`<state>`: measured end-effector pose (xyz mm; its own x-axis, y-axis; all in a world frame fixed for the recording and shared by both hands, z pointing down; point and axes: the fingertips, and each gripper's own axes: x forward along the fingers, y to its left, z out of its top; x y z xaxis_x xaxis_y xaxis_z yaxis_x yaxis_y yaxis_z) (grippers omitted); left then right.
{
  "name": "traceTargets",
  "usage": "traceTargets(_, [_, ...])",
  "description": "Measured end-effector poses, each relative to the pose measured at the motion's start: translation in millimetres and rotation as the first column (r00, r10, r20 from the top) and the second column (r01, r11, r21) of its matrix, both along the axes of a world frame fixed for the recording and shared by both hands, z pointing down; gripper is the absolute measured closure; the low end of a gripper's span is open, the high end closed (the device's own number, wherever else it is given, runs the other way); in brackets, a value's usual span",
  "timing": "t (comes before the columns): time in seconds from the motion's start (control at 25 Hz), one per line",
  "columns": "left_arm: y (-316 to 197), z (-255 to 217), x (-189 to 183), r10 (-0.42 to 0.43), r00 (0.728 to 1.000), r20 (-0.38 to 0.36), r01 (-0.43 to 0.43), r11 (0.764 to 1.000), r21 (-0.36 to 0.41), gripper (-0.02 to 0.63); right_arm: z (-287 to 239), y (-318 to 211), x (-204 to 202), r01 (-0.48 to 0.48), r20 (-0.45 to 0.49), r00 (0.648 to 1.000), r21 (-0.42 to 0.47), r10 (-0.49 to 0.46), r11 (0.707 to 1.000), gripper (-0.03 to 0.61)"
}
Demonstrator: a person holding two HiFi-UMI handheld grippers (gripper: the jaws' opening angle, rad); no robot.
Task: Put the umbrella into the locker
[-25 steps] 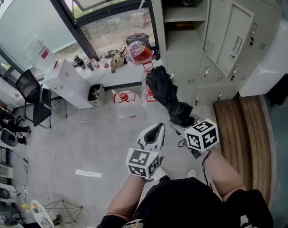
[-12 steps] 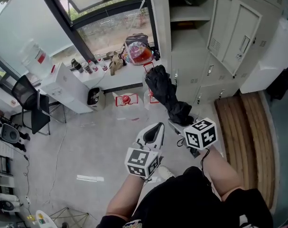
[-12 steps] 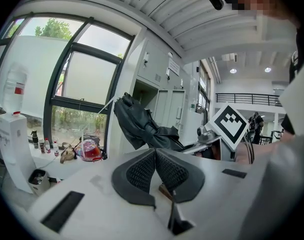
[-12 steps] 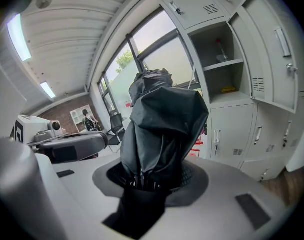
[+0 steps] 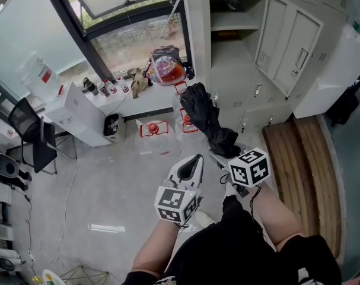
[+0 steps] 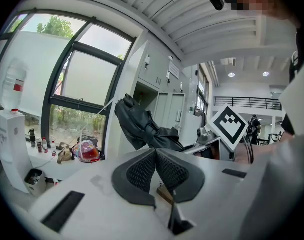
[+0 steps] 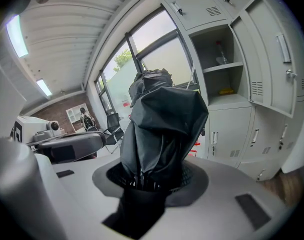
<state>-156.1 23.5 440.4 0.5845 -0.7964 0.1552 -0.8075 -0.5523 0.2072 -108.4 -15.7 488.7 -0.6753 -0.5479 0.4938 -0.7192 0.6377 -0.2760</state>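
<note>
Clamping the folded black fabric umbrella [image 7: 162,124] near its lower end, the right gripper [image 5: 220,153] holds it aloft in front of the person, its bunched top tilted towards the tall pale-grey metal locker [image 5: 198,46], whose panelled door [image 5: 286,40] hangs open beside a shelved compartment. The umbrella is outside the locker, above the pale grey floor [image 5: 120,171]. Just left of it, the left gripper [image 6: 156,170] has its jaws pressed together on nothing.

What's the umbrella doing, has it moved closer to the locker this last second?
Cannot tell: the whole head view shifts, and the umbrella still ends at the left edge of the locker.
</note>
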Motion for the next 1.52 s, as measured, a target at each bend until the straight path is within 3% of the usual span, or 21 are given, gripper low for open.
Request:
traceTargets(0.44, [-18,-2,8,0.004,1.000,0.001,-0.004,1.000,0.007,0.597,-1,-20,15,-0.017,-0.007,1.000,-0.003,0.017,1.000,0.360])
traceTargets(0.8, [-45,-2,36,0.032,0.999,0.009,-0.032,0.999,0.004,0.597,3,-49,50,-0.060,-0.009,0.998,-0.017,0.060,0.998,0.360])
traceTargets(1.52, [-167,8,102,0.066,0.998,-0.002,-0.066,0.997,-0.032,0.597,14,-183,130,-0.133,-0.057,0.990,-0.028,0.131,0.991,0.360])
